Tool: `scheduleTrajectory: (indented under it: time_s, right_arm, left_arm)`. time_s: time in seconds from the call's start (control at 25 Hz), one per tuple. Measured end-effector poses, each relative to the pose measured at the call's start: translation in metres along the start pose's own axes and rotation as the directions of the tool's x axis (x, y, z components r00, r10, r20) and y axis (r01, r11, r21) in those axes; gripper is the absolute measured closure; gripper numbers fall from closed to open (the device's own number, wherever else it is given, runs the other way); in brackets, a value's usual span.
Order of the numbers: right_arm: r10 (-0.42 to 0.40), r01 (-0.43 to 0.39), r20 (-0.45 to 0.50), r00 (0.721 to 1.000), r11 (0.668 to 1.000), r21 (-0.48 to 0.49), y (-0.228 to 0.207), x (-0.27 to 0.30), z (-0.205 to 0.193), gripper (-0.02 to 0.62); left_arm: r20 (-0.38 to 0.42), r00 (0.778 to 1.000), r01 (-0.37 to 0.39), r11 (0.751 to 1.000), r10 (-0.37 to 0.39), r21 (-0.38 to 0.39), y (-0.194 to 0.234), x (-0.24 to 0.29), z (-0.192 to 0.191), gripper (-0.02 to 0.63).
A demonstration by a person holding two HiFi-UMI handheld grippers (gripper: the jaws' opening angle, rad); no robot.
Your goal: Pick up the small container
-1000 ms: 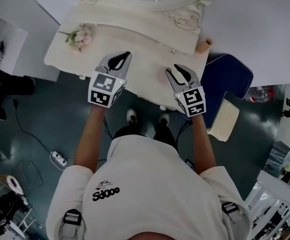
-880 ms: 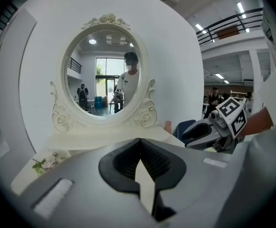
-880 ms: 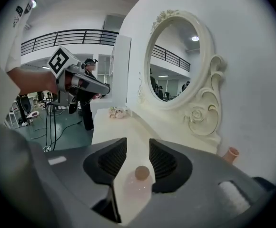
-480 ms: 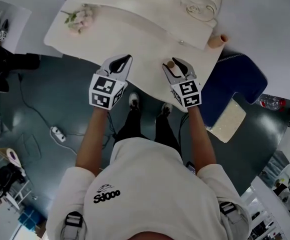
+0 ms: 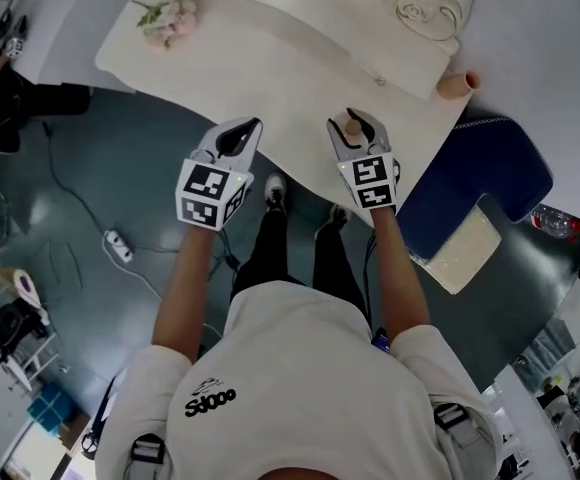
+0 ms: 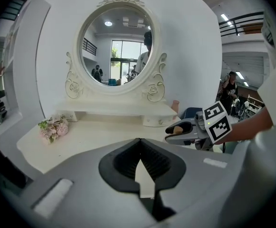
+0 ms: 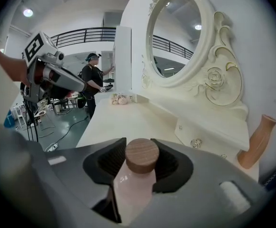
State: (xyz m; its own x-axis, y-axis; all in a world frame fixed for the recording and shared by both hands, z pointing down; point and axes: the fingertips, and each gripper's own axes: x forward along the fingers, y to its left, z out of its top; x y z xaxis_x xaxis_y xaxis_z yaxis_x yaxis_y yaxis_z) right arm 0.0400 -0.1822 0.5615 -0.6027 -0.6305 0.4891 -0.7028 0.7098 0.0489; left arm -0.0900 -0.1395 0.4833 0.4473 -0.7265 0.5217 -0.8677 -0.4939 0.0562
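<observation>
The small container [image 7: 134, 182] is a pale pink bottle with a round wooden cap [image 7: 142, 155]. It sits between the jaws of my right gripper [image 7: 141, 145], whose pads press on its neck and cap while the jaws are closing. In the head view the cap [image 5: 352, 126] shows inside the right gripper [image 5: 353, 118], held above the front part of the white vanity table [image 5: 270, 63]. My left gripper [image 5: 253, 126] hangs beside it at the table's front edge, shut and holding nothing. From the left gripper view, the left gripper [image 6: 139, 142] points at the table, and the right gripper [image 6: 182, 128] is at its right.
An oval mirror [image 6: 116, 51] with a drawer shelf stands at the back of the table. A pink flower bunch [image 5: 167, 18] lies at the table's left end. A tan vase [image 5: 457, 84] stands at the right corner. A blue seat [image 5: 475, 173] and floor cables [image 5: 117, 245] are below.
The wooden cap now shows between the right gripper's jaws. Both grippers have drawn back from the table's middle toward its front edge. The left gripper stays shut.
</observation>
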Motion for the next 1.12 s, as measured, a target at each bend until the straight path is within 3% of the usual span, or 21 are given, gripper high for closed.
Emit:
scheduleTrajectory:
  time_s: [0.12, 0.28, 0.52, 0.84, 1.12]
  right_arm:
    - [-0.021, 0.021, 0.03, 0.999, 1.0, 0.005, -0.004, 0.002, 0.006, 0.503]
    - [-0.034, 0.035, 0.048, 0.998, 0.999, -0.012, -0.006, 0.004, 0.005, 0.502]
    - [-0.075, 0.075, 0.016, 0.997, 0.996, 0.04, -0.028, -0.004, 0.005, 0.505]
    - [-0.164, 0.162, 0.06, 0.985, 0.986, 0.037, -0.088, -0.035, 0.042, 0.505]
    - [-0.209, 0.213, 0.13, 0.969, 0.977, -0.013, -0.11, -0.069, 0.11, 0.505]
  left_arm:
    - [-0.003, 1.0, -0.006, 1.0, 0.006, -0.01, 0.003, -0.002, -0.005, 0.586]
    - [0.009, 1.0, 0.005, 1.0, -0.005, -0.003, -0.001, 0.0, -0.005, 0.586]
    - [0.048, 0.999, 0.018, 1.0, -0.019, 0.017, -0.001, 0.004, 0.007, 0.586]
    - [0.122, 0.992, 0.024, 0.997, -0.032, 0.07, 0.007, 0.037, 0.045, 0.586]
    - [0.232, 0.972, 0.007, 0.99, -0.04, 0.141, 0.02, 0.035, 0.107, 0.586]
